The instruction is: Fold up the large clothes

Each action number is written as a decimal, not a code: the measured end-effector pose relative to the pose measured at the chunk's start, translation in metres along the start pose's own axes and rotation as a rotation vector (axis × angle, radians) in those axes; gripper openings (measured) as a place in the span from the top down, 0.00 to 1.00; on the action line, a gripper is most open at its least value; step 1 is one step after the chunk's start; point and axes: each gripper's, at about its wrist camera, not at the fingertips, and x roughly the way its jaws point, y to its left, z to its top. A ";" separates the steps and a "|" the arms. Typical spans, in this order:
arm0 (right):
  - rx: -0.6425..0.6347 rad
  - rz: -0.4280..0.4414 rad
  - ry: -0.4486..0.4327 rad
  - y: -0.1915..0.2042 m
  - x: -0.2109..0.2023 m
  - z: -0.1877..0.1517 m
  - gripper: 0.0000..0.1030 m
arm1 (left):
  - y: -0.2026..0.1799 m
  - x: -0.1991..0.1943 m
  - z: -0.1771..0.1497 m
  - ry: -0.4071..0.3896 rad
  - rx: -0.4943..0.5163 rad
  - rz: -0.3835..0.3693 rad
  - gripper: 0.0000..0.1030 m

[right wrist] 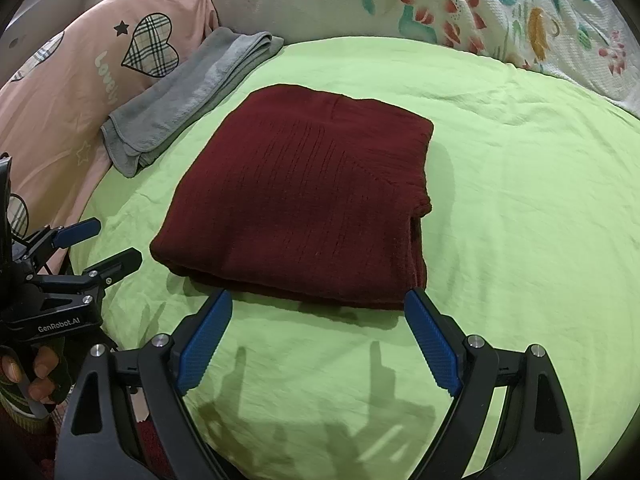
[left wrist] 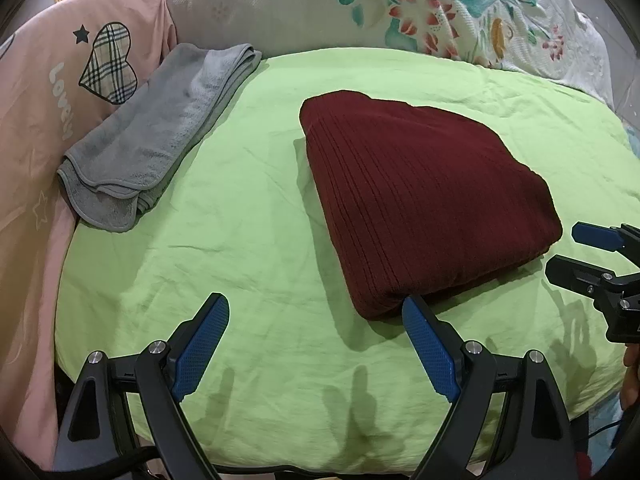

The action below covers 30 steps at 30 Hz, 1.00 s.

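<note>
A dark red ribbed knit garment (left wrist: 420,200) lies folded into a thick rectangle on the light green sheet (left wrist: 248,220). It also shows in the right wrist view (right wrist: 304,200). My left gripper (left wrist: 316,308) is open and empty, just in front of the garment's near left corner; its right fingertip is level with that corner. My right gripper (right wrist: 320,304) is open and empty, just in front of the garment's near edge. Each gripper shows in the other's view: the right one (left wrist: 568,252) and the left one (right wrist: 108,244), both open.
A folded grey towel (left wrist: 156,132) lies at the sheet's left edge, also in the right wrist view (right wrist: 188,96). A pink duvet with a plaid heart (left wrist: 108,64) is on the left. A white floral quilt (left wrist: 400,8) is bunched along the back.
</note>
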 end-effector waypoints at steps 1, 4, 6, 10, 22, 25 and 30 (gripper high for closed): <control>0.000 0.000 0.001 0.001 0.001 0.000 0.14 | 0.000 0.000 0.000 0.000 -0.001 0.000 0.14; -0.002 -0.002 0.003 0.002 0.001 0.000 0.14 | 0.000 0.000 0.000 0.000 -0.002 -0.001 0.14; -0.003 -0.003 0.005 0.003 0.002 0.000 0.14 | 0.001 0.001 0.000 0.002 -0.005 -0.002 0.14; -0.003 -0.004 0.006 0.004 0.002 0.000 0.14 | 0.001 0.001 -0.001 0.002 -0.005 -0.002 0.14; 0.000 -0.001 0.001 0.003 0.000 0.000 0.14 | -0.001 0.000 -0.002 0.006 -0.008 0.000 0.14; 0.000 -0.002 0.001 0.003 0.000 0.000 0.14 | -0.001 -0.001 -0.002 0.006 -0.011 -0.003 0.14; -0.001 -0.001 -0.003 0.004 -0.002 0.001 0.14 | -0.002 -0.001 -0.001 0.001 -0.004 -0.003 0.14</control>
